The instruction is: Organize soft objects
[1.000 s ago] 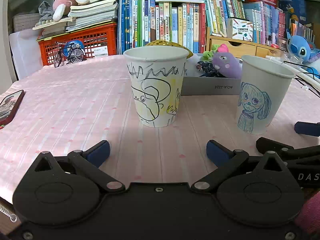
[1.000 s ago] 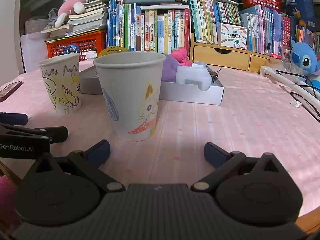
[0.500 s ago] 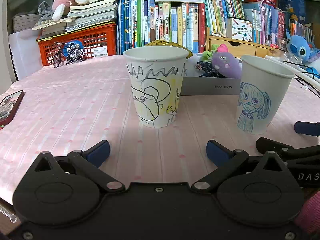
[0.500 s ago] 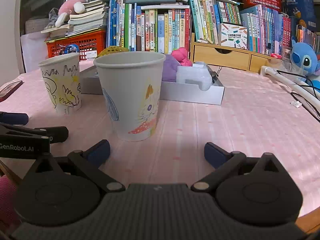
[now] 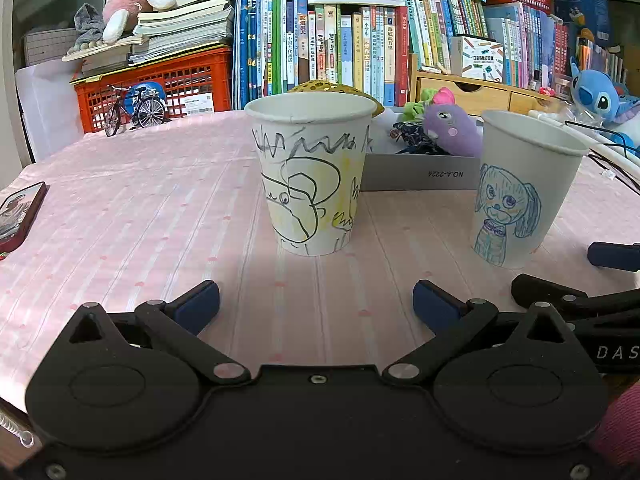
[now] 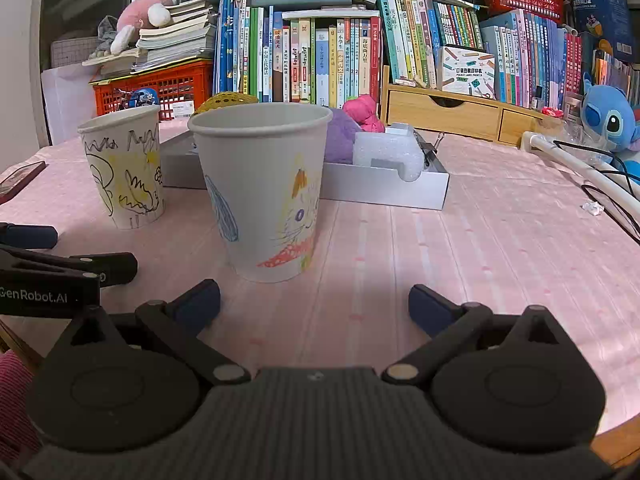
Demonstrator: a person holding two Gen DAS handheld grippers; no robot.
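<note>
Two drawn-on paper cups stand upright on the pink tablecloth. The yellow-scribbled cup (image 5: 311, 172) is straight ahead of my open left gripper (image 5: 316, 306), a short way off. The cup with a blue dog (image 5: 520, 188) stands to its right; the right wrist view shows that cup (image 6: 264, 188) just ahead of my open right gripper (image 6: 314, 304). Behind the cups a grey tray (image 6: 384, 188) holds a purple plush (image 5: 450, 130), a pink soft toy (image 6: 362, 114), a white foam piece (image 6: 390, 154) and a yellow mesh ball (image 5: 332, 89). Nothing is between either gripper's fingers.
A phone (image 5: 18, 216) lies at the table's left edge. A toy bicycle (image 5: 134, 110) and a red crate (image 5: 160, 80) sit at the back left, books along the back, a wooden drawer box (image 6: 444, 114), and a blue plush (image 6: 608, 116) with cables (image 6: 612, 188) on the right.
</note>
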